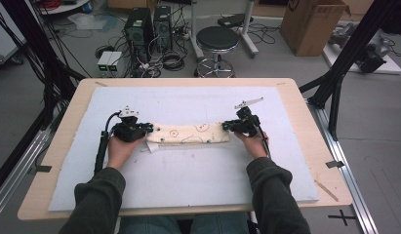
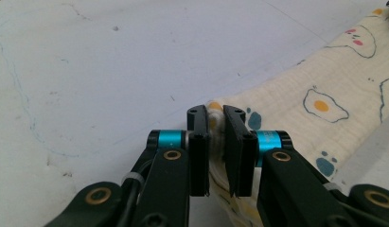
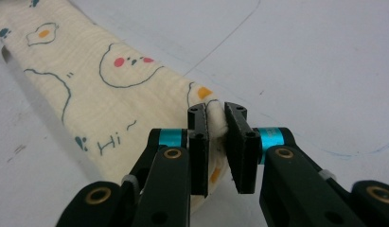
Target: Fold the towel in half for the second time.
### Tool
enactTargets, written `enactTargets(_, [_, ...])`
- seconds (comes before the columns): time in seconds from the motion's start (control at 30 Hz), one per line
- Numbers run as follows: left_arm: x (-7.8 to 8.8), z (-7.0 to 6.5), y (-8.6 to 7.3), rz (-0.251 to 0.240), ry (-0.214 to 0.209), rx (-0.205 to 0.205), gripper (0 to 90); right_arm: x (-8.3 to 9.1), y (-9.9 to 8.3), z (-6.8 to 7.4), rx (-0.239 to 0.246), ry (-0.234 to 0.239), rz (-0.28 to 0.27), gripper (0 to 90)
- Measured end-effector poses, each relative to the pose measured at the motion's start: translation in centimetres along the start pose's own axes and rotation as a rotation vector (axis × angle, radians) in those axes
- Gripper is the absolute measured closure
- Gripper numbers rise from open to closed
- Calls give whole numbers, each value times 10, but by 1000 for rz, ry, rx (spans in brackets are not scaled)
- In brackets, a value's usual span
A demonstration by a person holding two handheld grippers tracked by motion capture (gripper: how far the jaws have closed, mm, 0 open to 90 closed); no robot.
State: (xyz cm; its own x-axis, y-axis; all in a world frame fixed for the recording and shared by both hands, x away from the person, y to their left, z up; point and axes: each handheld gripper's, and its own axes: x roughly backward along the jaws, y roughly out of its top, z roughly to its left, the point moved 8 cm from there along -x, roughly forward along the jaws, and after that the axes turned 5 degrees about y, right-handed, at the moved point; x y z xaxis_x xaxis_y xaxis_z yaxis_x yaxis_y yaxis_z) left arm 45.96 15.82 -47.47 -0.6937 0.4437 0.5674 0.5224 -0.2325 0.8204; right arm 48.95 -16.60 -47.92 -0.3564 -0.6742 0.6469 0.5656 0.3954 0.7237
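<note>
The tool (image 3: 216,124) pinches the printed cloth's (image 3: 111,90) corner over the white mat (image 3: 301,56).

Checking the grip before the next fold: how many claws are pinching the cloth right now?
2. The left claw is shut on the left end of the cloth; the right claw is shut on its right end. The cloth stretches flat between them on the white mat.

The high view is looking forward and down from above the person's side, taking in the whole surface (image 1: 305,146) and the floor beyond its far edge. Each gripper view is riding low and close, looking along its own jaws across the white mat. All three views are sharing the printed cloth (image 1: 193,134) (image 2: 324,94) (image 3: 88,85) at mid-surface.
</note>
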Motion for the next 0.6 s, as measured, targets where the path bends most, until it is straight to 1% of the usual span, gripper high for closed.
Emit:
enactTargets(0.03, [-3, 0, -2, 7, -6, 10, 797, -1, -1, -3, -2, -2, -3, 794])
enactTargets(0.13, [-5, 0, -6, 36, -12, -3, 736, -5, -3, -6, -26, -8, 1, 744])
enactTargets(0.17, [-5, -1, -6, 31, -17, 2, 714, -5, -4, -7, -29, -12, 7, 718])
enactTargets(0.2, [-4, -1, -6, 30, -22, 0, 695, -5, -4, -7, -27, -13, 3, 701])
enactTargets(0.23, [-2, -1, -5, 28, -26, -4, 678, -5, -3, -6, -33, -2, -7, 681])
enactTargets(0.3, [0, -2, -3, 22, -33, -2, 643, -2, -2, -5, -33, -2, -16, 656])
enactTargets(0.37, [3, -4, -2, 13, -39, -8, 632, 1, 0, -4, -27, 0, -25, 636])
enactTargets(0.43, [7, -6, 0, 8, -58, -10, 627, 5, 1, -1, -23, 3, -36, 625])
enactTargets(0.47, [8, -6, 0, 7, -55, -14, 627, 6, 2, 0, -21, 3, -36, 617])
enactTargets(0.6, [15, -8, 3, -9, -71, -12, 619, 11, 3, 5, -11, 4, -40, 589])
